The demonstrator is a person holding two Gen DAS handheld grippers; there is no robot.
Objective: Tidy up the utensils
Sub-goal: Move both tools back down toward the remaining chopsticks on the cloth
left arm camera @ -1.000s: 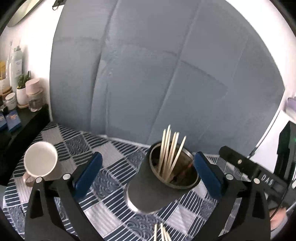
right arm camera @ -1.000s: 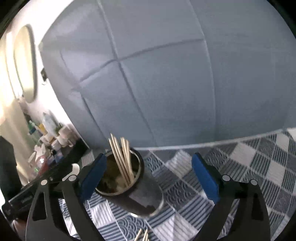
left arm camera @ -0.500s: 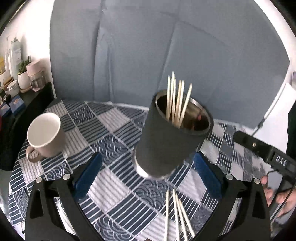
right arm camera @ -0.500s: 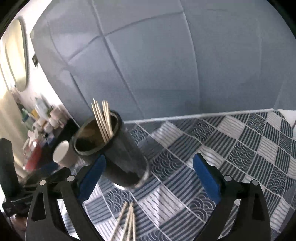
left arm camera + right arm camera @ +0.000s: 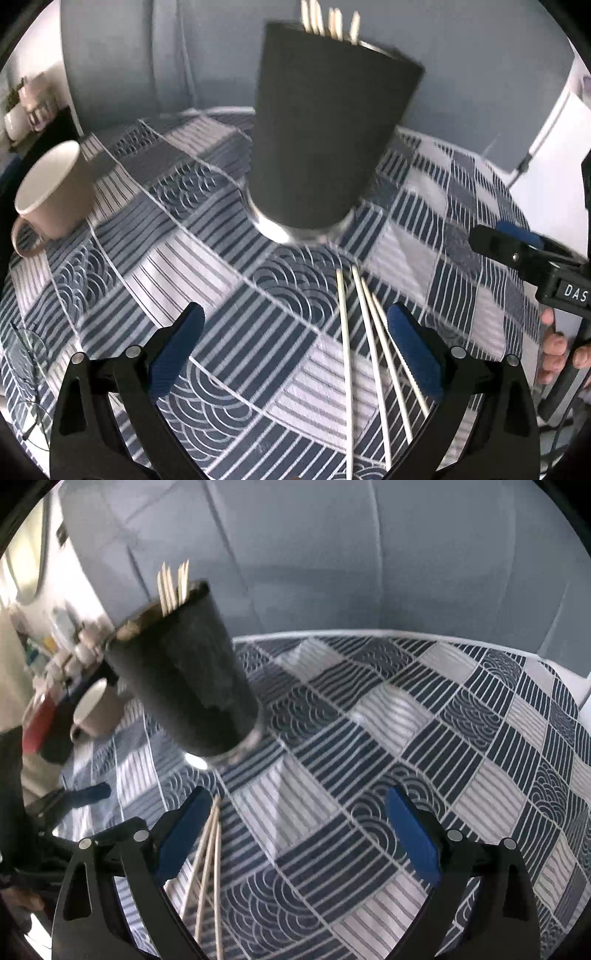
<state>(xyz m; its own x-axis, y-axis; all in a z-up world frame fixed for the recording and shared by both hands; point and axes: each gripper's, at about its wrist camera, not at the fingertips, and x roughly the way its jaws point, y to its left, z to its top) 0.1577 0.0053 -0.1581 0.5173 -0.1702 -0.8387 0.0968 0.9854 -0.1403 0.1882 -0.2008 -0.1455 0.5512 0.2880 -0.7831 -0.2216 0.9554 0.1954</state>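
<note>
1. Nearest you, both tools are empty. Your left gripper (image 5: 293,347) has its blue-padded fingers (image 5: 413,354) spread wide with nothing between them but cloth and sticks. Your right gripper (image 5: 297,834) is spread just as wide and holds nothing.

2. Just beyond the left gripper, the loose pale wooden chopsticks (image 5: 369,339) lie flat on the navy-and-white patchwork tablecloth (image 5: 207,258). They fan out slightly towards you, with their far tips close to the holder's base. In the right wrist view they lie beside that gripper's left finger (image 5: 208,853).

3. Next out stands the tall dark cylindrical holder with a metal base (image 5: 325,125), upright on the cloth. Several chopsticks of the same kind already poke from its rim (image 5: 328,22).

4. Further left, well apart from the holder, sits a beige ceramic mug (image 5: 51,195). It looks to play no part here.

5. Judging from this, you are at the pick-up step: some sticks are stowed and these few remain.

6. The next move calls for lowering one gripper over the loose sticks. Close across their shafts rather than along them, since thin sticks flat on cloth may roll or slip. Then lift, stand them upright and drop them into the holder without knocking it.
</note>
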